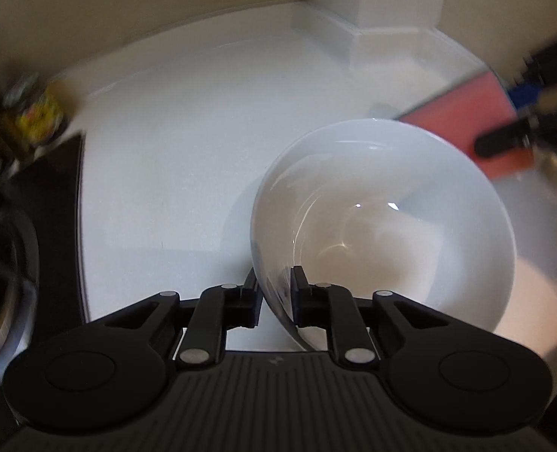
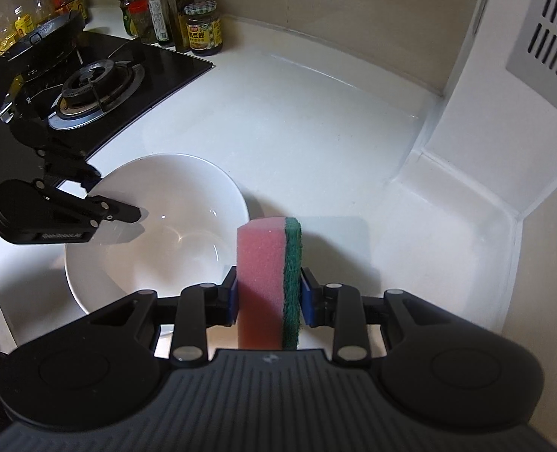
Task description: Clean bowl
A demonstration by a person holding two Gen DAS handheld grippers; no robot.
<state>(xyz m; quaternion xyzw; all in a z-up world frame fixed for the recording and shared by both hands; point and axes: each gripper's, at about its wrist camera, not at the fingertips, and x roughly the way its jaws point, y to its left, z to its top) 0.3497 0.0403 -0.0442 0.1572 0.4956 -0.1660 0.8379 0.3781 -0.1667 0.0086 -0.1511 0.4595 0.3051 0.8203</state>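
A white bowl [image 1: 383, 222] sits tilted on the white counter; it also shows in the right wrist view [image 2: 173, 203]. My left gripper [image 1: 276, 293] is shut on the bowl's near rim, one finger inside and one outside; it shows from the side in the right wrist view [image 2: 127, 213]. My right gripper [image 2: 267, 297] is shut on a pink sponge with a green scouring side [image 2: 269, 278], held upright just right of the bowl. In the left wrist view the sponge [image 1: 470, 120] and right gripper [image 1: 504, 139] sit beyond the bowl's far rim.
A black gas hob [image 2: 101, 83] with a pan [image 2: 48, 34] lies at the left. Jars and bottles [image 2: 203, 28] stand at the back wall. A white boxed column [image 2: 496, 120] with a vent rises at the right. The white counter [image 2: 297, 120] spreads behind the bowl.
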